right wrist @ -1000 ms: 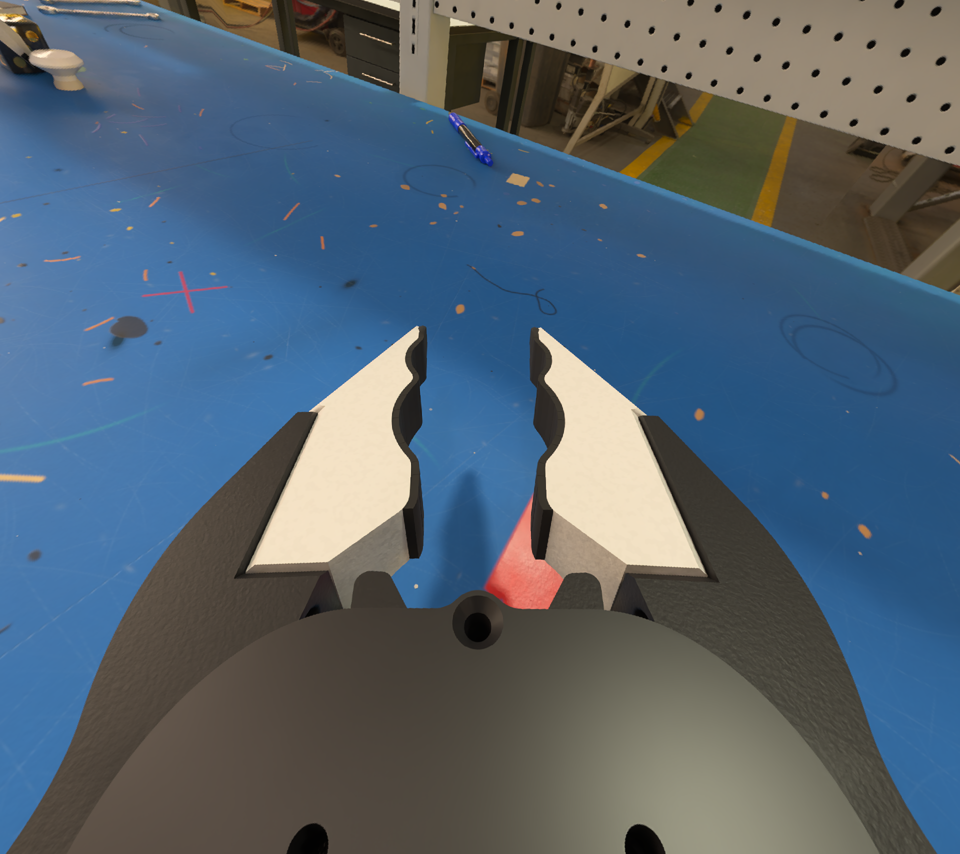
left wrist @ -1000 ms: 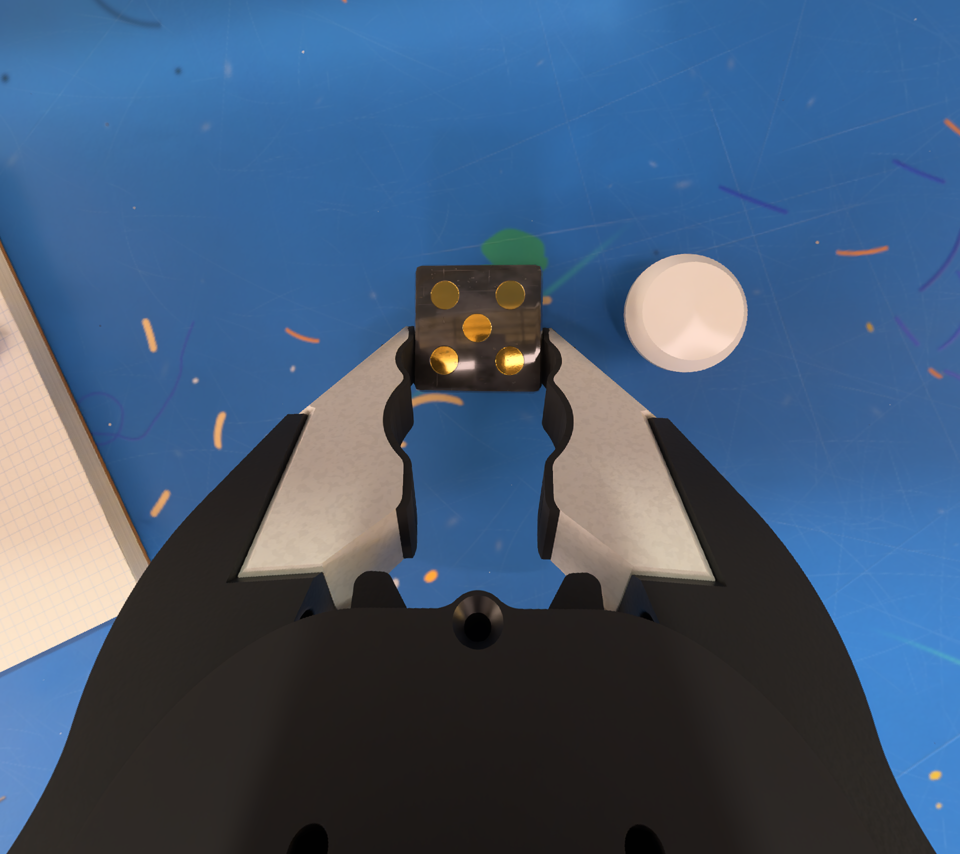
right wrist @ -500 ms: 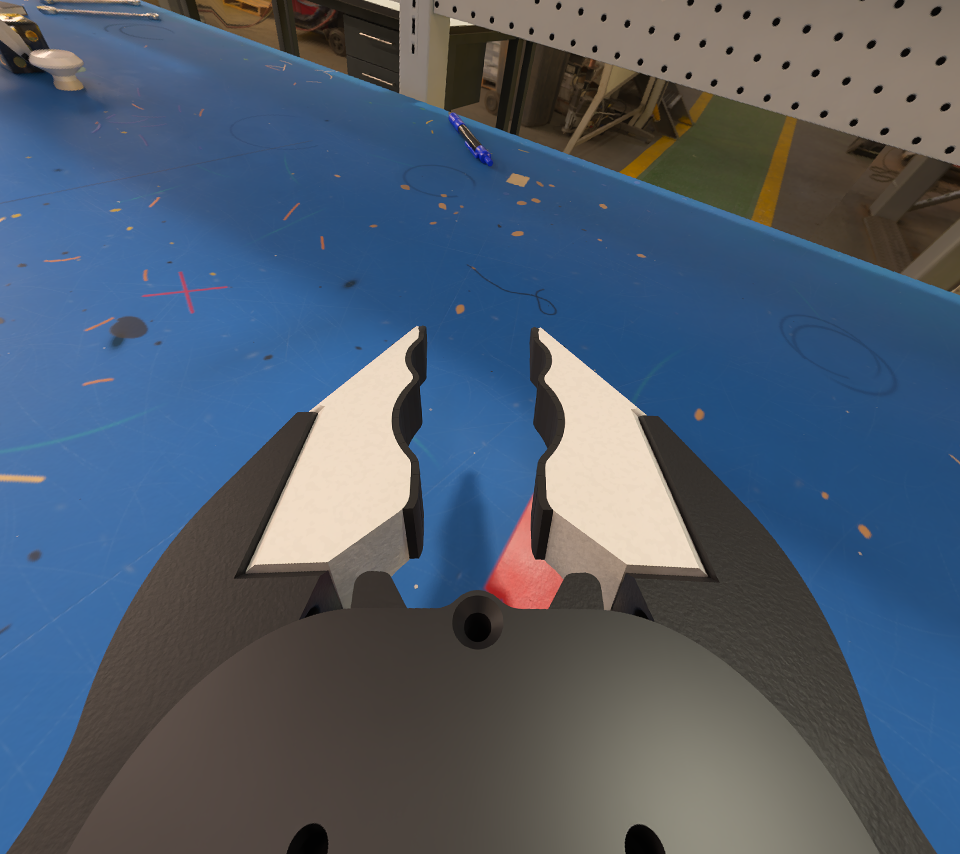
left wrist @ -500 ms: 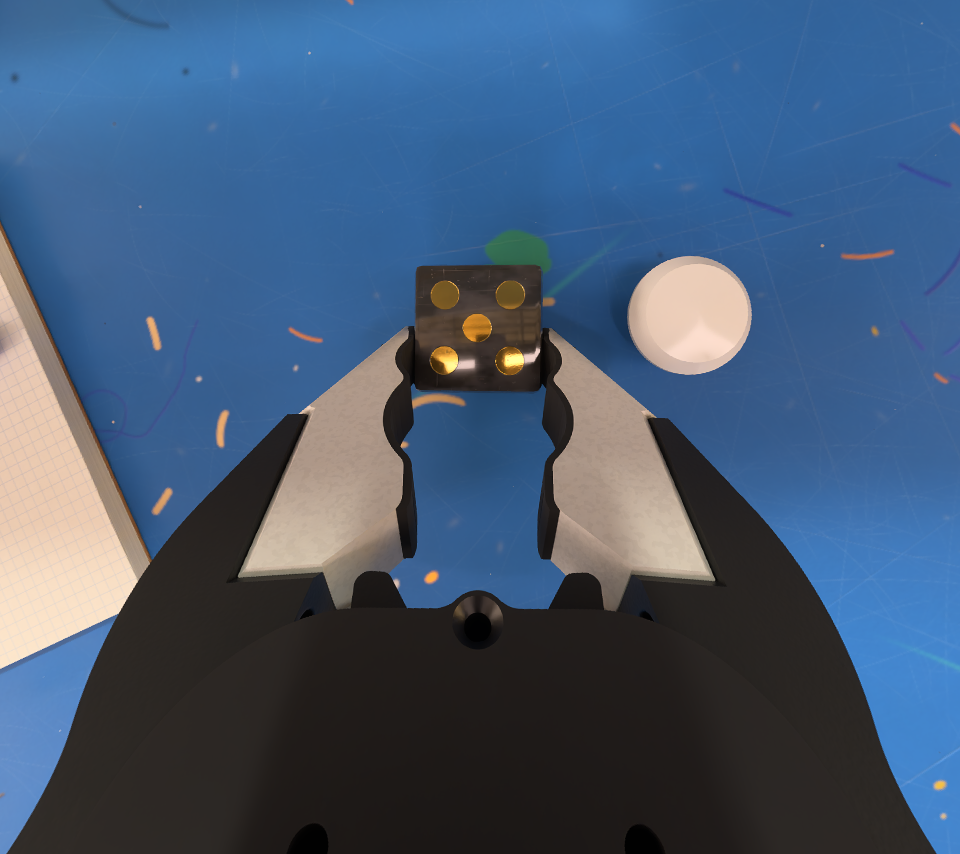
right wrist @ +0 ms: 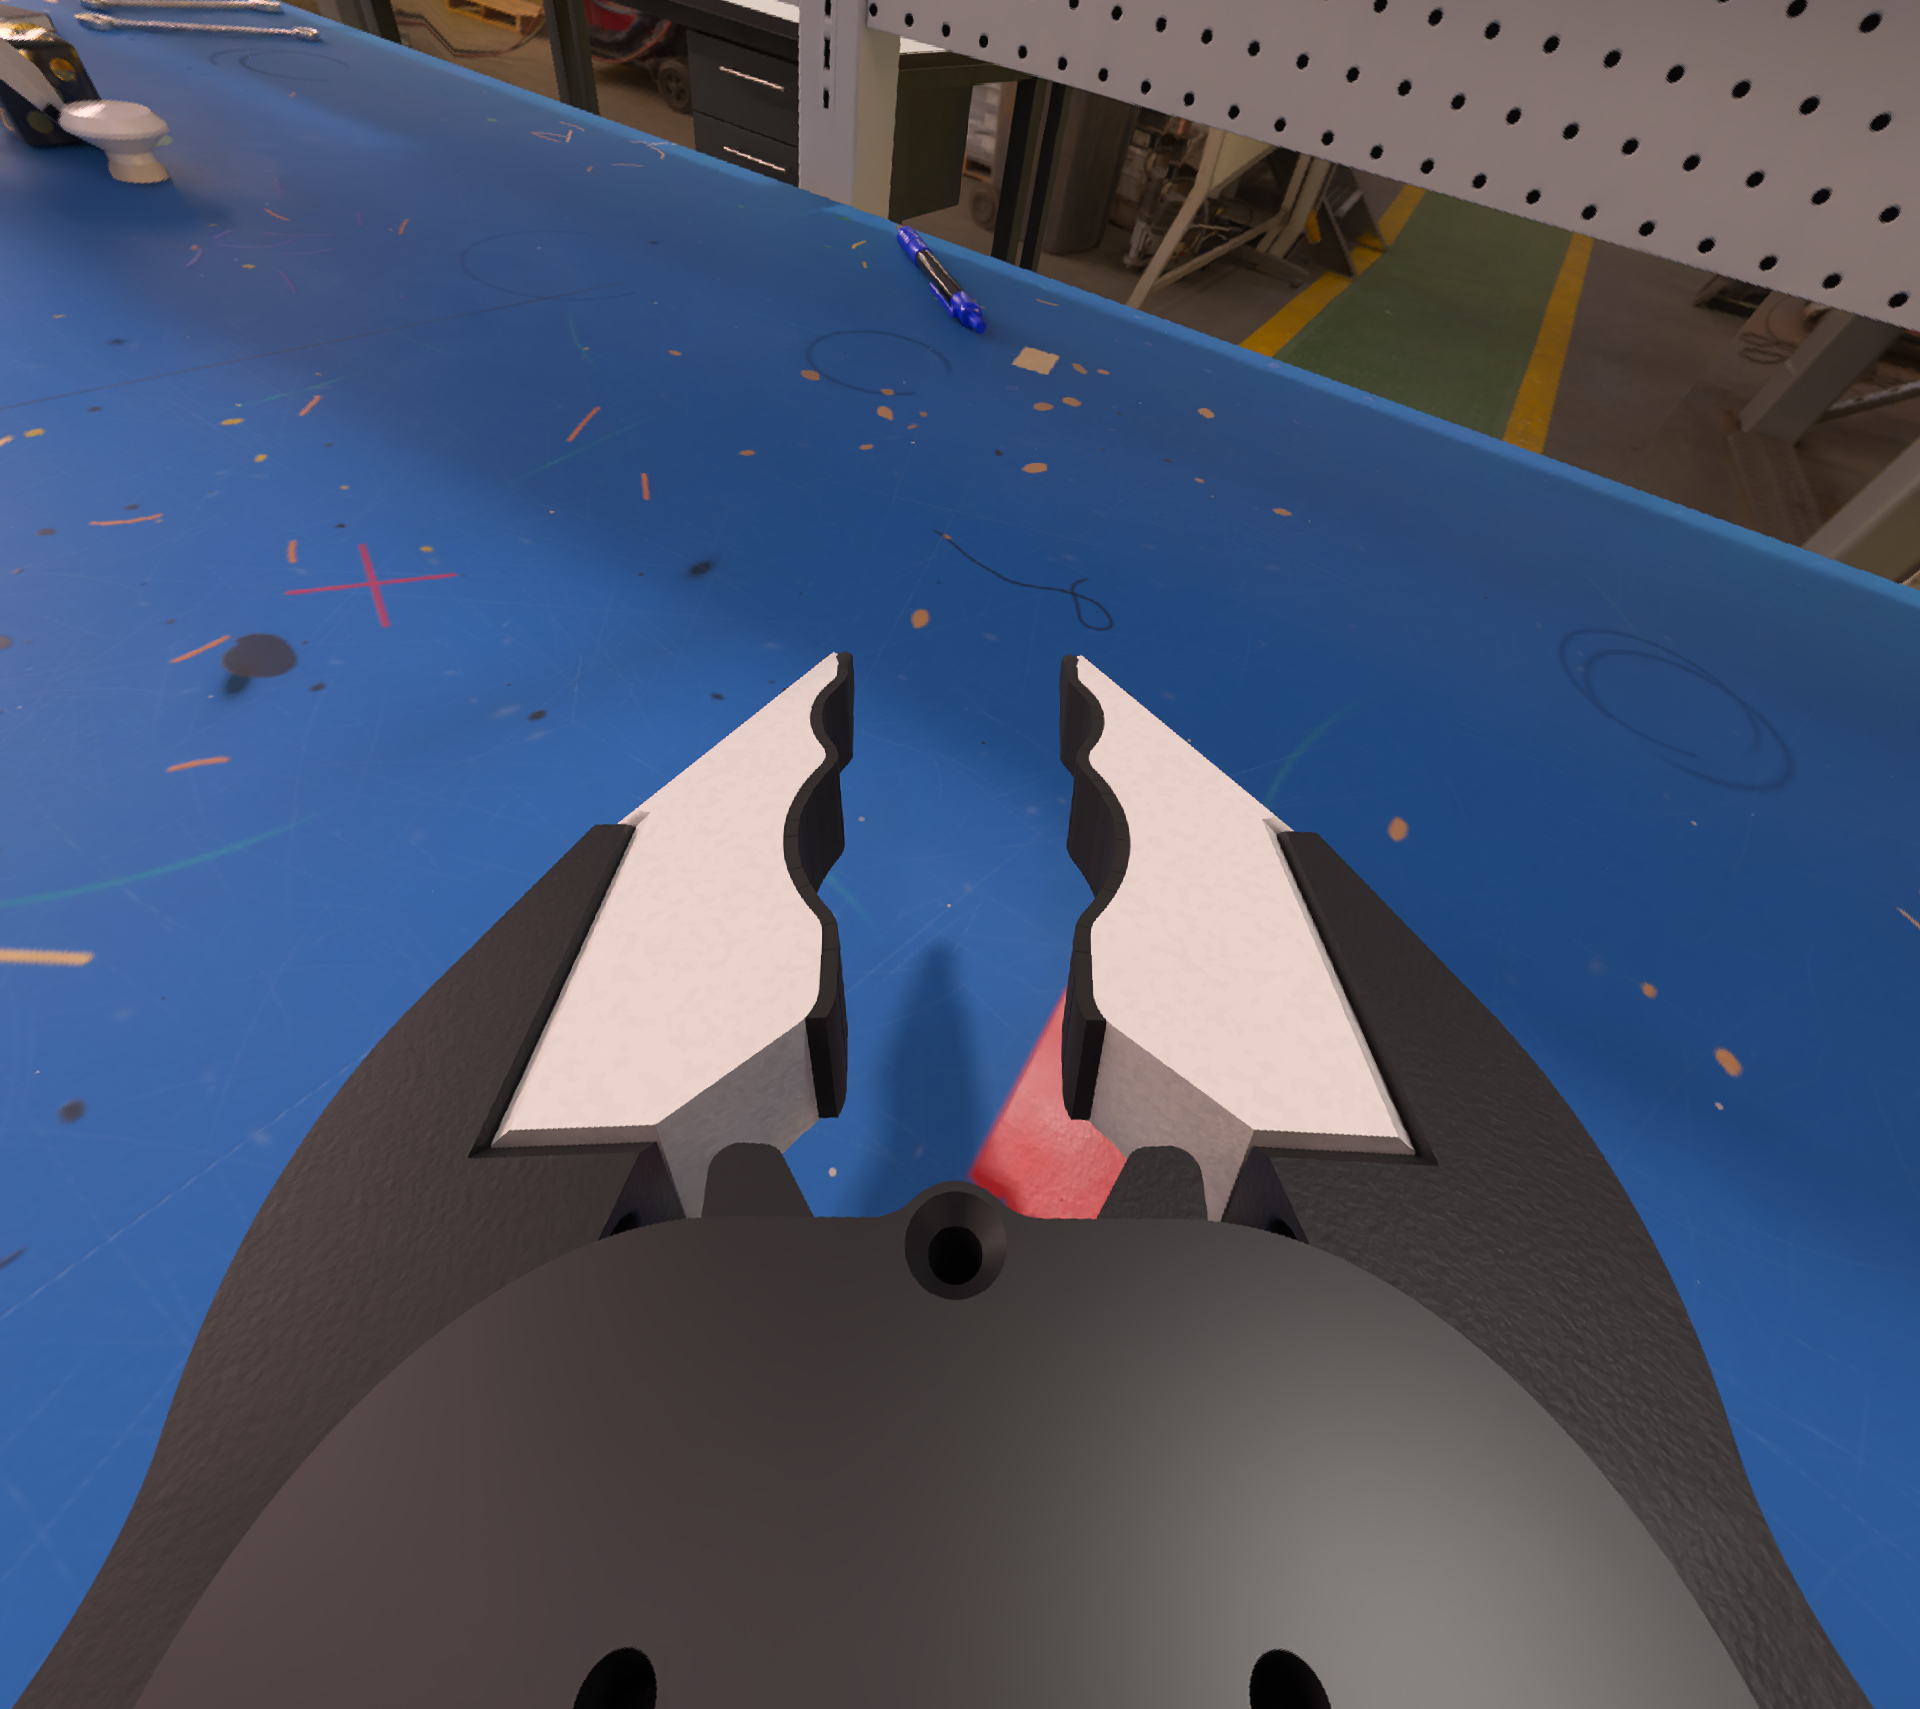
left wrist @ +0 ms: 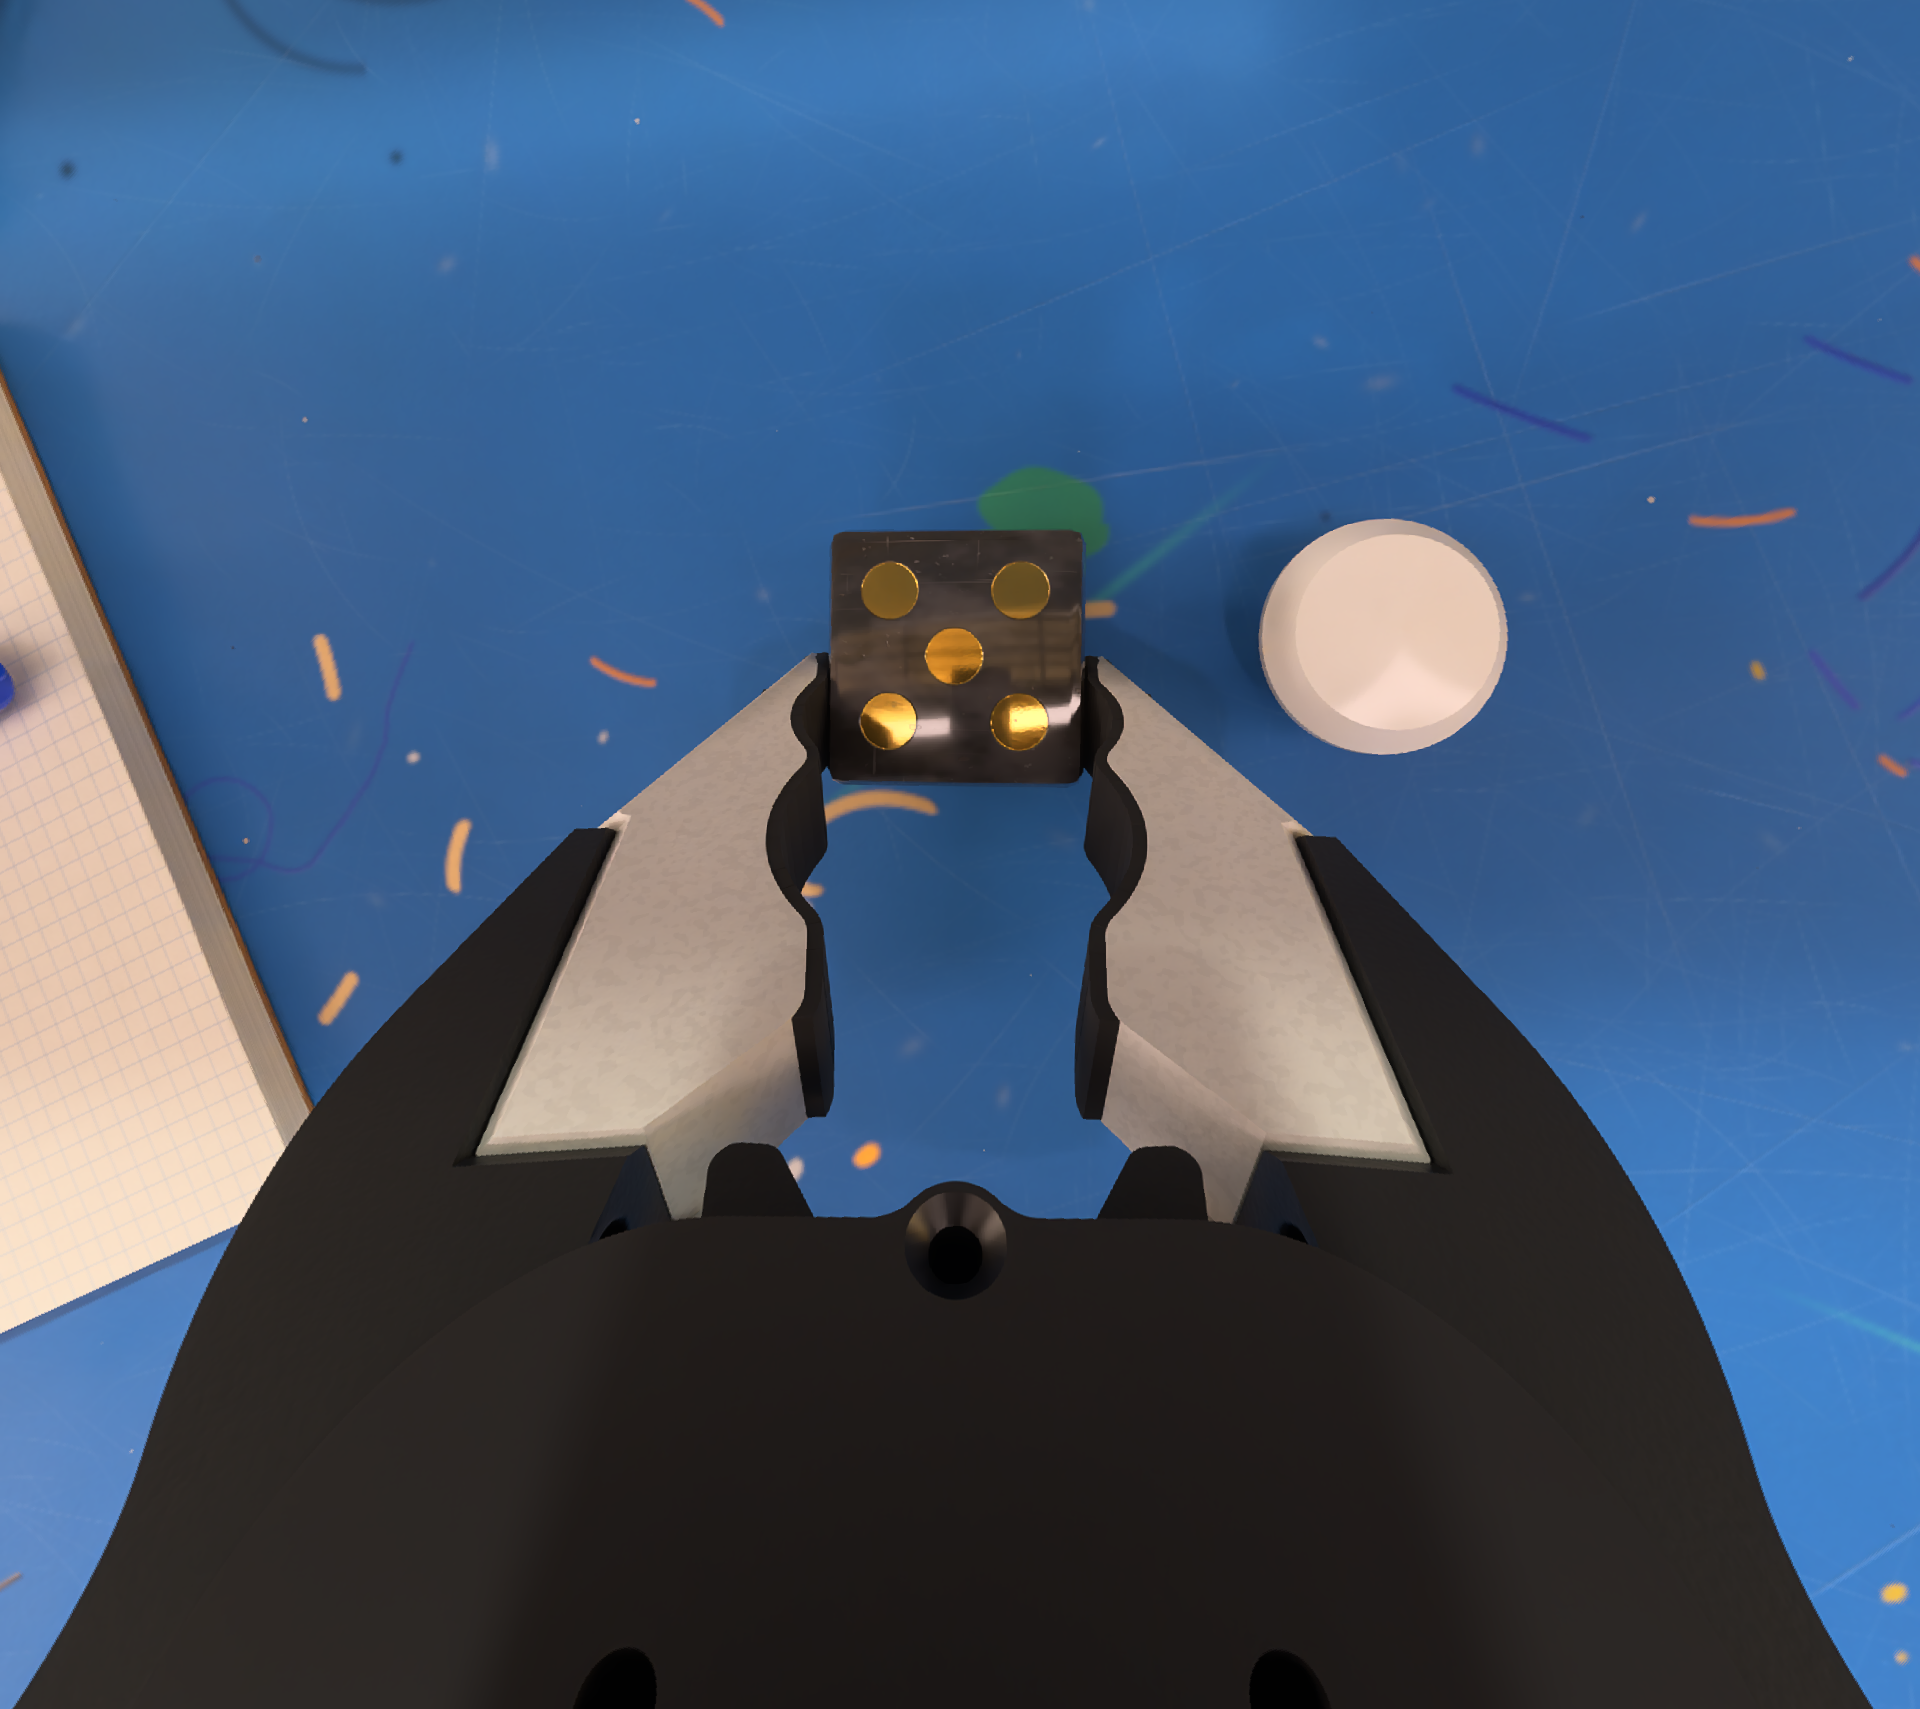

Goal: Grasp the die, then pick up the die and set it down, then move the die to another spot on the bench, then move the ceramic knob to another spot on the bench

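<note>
Left gripper (left wrist: 956, 693): glossy black rounded body, pale grey wedge fingers (left wrist: 675, 963) with wavy black inner pads, one recessed screw hole at centre, two oval openings near base. Right gripper (right wrist: 956, 693): same build, grainy charcoal shell, whiter fingers (right wrist: 1226, 953).

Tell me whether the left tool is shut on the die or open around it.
Shut on it: the left tool has both fingertips pressed against opposite sides of the die, with no gap showing.
</note>
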You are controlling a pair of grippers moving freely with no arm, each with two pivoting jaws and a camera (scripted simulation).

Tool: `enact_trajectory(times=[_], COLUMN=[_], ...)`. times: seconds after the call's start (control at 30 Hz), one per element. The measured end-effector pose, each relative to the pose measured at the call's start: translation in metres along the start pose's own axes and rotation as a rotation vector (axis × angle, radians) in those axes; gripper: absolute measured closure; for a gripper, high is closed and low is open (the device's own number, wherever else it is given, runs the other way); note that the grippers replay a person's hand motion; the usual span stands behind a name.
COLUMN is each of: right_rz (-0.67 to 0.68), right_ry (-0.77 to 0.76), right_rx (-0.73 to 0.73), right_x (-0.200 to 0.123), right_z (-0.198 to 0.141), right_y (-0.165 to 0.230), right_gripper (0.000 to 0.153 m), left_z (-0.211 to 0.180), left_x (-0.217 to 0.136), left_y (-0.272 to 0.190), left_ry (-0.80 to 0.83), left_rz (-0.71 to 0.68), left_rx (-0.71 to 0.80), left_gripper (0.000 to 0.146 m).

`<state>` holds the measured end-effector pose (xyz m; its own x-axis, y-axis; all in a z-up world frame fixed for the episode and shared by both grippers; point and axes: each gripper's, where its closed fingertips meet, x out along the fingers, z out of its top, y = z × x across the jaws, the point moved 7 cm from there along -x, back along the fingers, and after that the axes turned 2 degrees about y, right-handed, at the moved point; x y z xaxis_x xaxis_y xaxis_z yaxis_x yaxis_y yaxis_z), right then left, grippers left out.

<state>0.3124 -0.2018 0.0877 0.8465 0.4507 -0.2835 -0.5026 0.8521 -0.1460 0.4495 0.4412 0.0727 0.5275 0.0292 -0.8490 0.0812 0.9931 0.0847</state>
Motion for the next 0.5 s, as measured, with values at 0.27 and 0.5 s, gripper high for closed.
enact_trajectory(times=[0.27, 0.5], right_rz=[0.000, -0.002], right_ry=[-0.001, -0.003], right_rx=[0.000, 0.000], right_x=[-0.0003, -0.0009], right_z=[0.0003, 0.0005], right_y=[0.0000, -0.0004], right_gripper=[0.113, 0.113], left_z=[0.0009, 0.0003], left_x=[-0.0022, -0.0013], left_y=[0.0013, 0.0008], left_ry=[-0.006, -0.005], left_rz=[0.007, 0.009], left_rx=[-0.001, -0.001], left_gripper=[0.099, 0.099])
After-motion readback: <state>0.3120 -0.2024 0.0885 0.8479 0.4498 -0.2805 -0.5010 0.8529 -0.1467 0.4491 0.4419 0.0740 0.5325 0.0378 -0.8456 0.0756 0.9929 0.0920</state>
